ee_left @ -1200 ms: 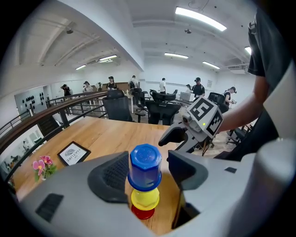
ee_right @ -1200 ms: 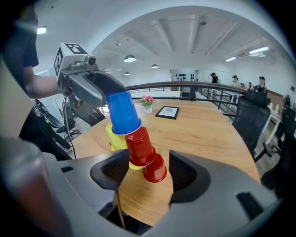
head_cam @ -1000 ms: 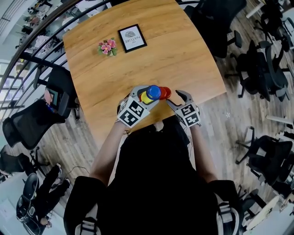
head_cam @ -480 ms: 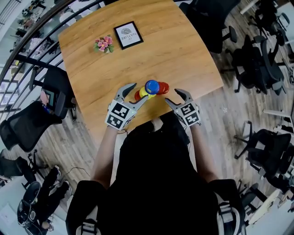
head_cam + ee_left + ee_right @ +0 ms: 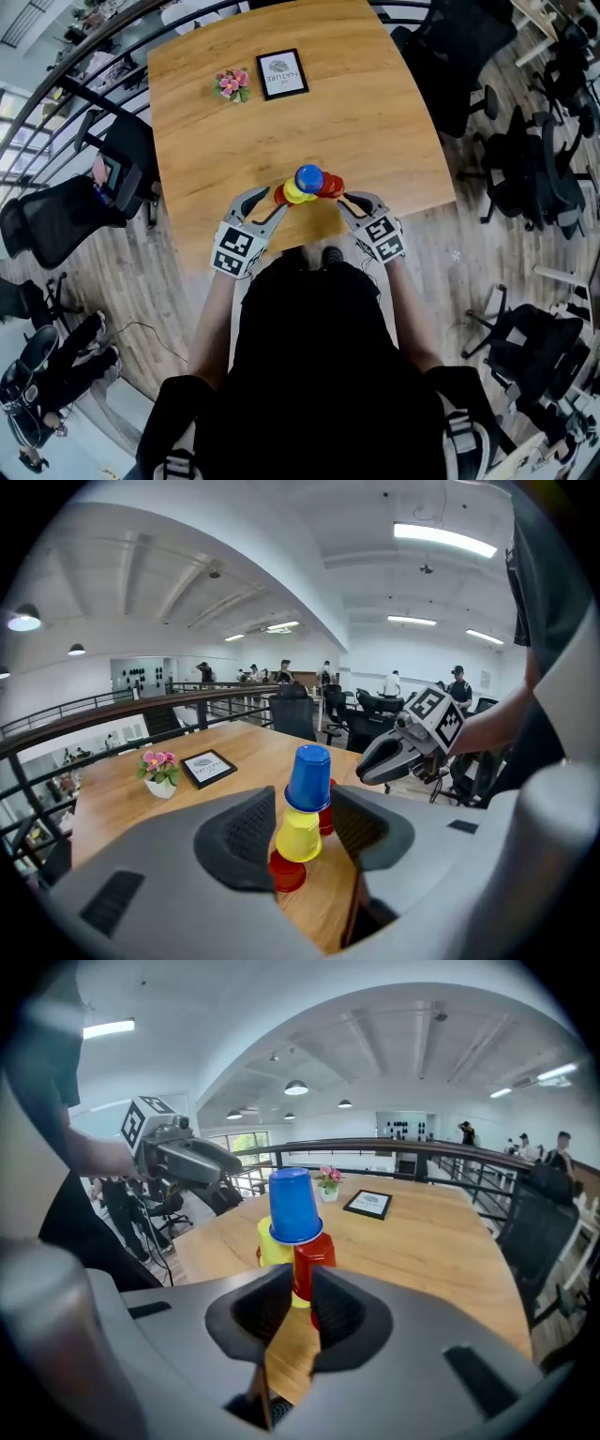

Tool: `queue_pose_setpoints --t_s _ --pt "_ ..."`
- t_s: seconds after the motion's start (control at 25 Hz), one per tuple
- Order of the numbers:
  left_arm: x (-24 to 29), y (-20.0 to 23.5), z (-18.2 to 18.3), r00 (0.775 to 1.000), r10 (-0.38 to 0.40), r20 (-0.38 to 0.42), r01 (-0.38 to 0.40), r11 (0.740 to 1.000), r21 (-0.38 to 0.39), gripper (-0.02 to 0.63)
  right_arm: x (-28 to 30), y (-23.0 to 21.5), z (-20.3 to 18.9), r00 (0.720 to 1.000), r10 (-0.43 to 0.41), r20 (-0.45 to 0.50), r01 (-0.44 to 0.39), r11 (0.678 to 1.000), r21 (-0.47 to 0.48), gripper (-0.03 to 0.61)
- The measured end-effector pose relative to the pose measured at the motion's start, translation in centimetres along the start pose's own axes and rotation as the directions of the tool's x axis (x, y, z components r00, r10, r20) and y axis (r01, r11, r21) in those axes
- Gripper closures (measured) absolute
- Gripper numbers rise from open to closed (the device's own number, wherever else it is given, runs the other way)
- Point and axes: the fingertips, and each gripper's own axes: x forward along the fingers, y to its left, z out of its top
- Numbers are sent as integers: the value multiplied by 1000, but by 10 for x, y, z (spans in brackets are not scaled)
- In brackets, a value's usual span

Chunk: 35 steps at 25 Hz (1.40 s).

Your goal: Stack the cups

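A small pyramid of upturned cups stands near the table's front edge. The blue cup [image 5: 308,178] is on top, over a yellow cup [image 5: 292,192] and a red cup [image 5: 331,186]; another red cup [image 5: 279,195] peeks out at the left. My left gripper [image 5: 265,202] sits just short of the cups on the near left; its jaws are closing with nothing between them. My right gripper [image 5: 356,200] is just near-right of the cups, its jaws closing to a narrow gap, also empty. The left gripper view shows the blue cup [image 5: 309,778] beyond the jaws, as does the right gripper view [image 5: 293,1206].
A framed picture [image 5: 282,74] and a small pot of pink flowers [image 5: 231,84] stand at the far side of the wooden table [image 5: 375,112]. Office chairs [image 5: 441,56] ring the table, and a railing [image 5: 56,103] runs along the left.
My left gripper has drawn back from around the cups towards my body. The right gripper's jaws have narrowed. The cup pyramid stands unmoved.
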Motion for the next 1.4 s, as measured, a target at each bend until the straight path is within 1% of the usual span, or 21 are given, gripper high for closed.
queue_pose_setpoints --t_s 0.04,0.08,0.16,0.24,0.4,0.56,0.92,1.08,1.2,1.4 --pt "-4 -3 0 999 30 12 -30 999 -19 431 -4 0 0 1000 21 -4 -21 1000 -22 533" --pt "-7 -6 0 998 59 24 -58 998 -37 484 -7 0 1 999 40 -5 -40 998 -47 564" --pt "-12 -13 0 993 110 41 -108 992 -61 554 -13 -1 3 998 70 -1 -69 993 -92 571" --pt "-15 -20 -2 988 149 43 -146 986 -77 581 -18 -3 2 997 77 4 -76 990 -123 571" --pt "-23 -31 -8 978 204 40 -199 975 -101 591 -27 -2 5 996 84 30 -78 982 -171 572" --pt "-28 -41 -9 970 241 40 -236 966 -104 594 -37 -1 8 992 105 63 -92 978 -190 572" --pt "-39 -60 -7 955 292 49 -286 952 -108 594 -51 -4 8 988 115 102 -91 972 -217 571" --pt "-43 -69 -15 954 298 33 -293 949 -117 594 -58 0 10 987 121 102 -96 969 -227 571" --pt "-48 -75 -17 951 307 39 -300 945 -127 594 -63 4 9 987 127 99 -100 966 -237 572" --pt "-54 -79 -16 946 321 43 -314 941 -123 594 -67 6 9 986 129 102 -101 964 -247 572"
